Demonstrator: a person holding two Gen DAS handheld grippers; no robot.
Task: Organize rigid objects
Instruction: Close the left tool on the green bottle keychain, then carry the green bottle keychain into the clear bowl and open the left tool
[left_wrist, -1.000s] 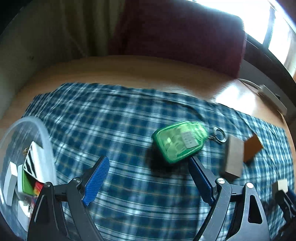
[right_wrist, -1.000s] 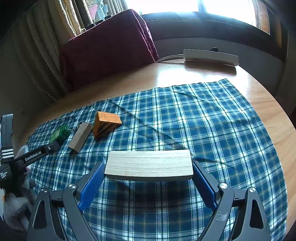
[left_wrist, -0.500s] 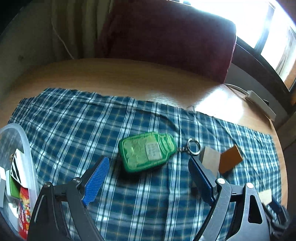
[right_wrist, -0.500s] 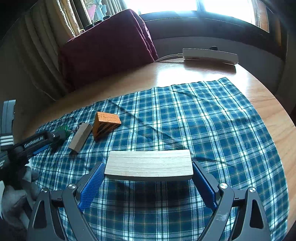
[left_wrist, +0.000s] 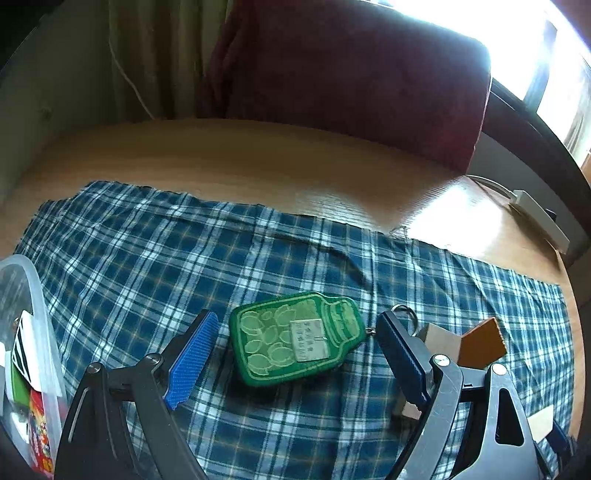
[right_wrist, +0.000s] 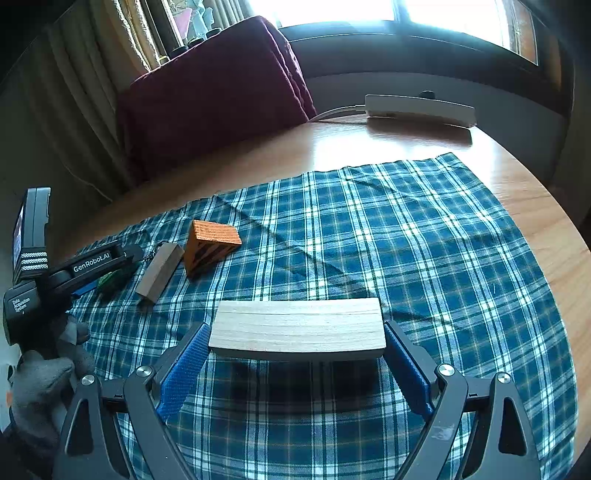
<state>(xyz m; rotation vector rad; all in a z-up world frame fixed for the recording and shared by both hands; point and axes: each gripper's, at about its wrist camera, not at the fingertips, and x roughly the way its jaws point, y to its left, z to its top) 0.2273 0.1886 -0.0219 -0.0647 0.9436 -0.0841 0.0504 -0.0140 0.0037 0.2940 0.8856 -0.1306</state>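
A green jar-shaped keychain (left_wrist: 295, 338) lies flat on the blue plaid cloth (left_wrist: 166, 258). My left gripper (left_wrist: 297, 319) is open, one finger on each side of the keychain and not touching it. The key ring (left_wrist: 404, 312) peeks out beside the right finger. My right gripper (right_wrist: 297, 328) is shut on a pale wooden block (right_wrist: 297, 325), held crosswise just above the cloth, its shadow below. A grey wooden block (right_wrist: 160, 271) and an orange block (right_wrist: 210, 245) lie to the left of it. The left gripper (right_wrist: 92, 264) reaches in there, over the keychain.
A clear plastic container (left_wrist: 37, 314) with cards and small items stands at the left edge of the left wrist view. A maroon chair back (right_wrist: 214, 92) and a white power strip (right_wrist: 419, 109) sit at the far side of the round wooden table (right_wrist: 535, 206). A gloved hand (right_wrist: 44, 369) holds the left gripper.
My left gripper has swung right and closed in on the green keychain, which now lies between its open fingers. The right gripper and its block have not moved.
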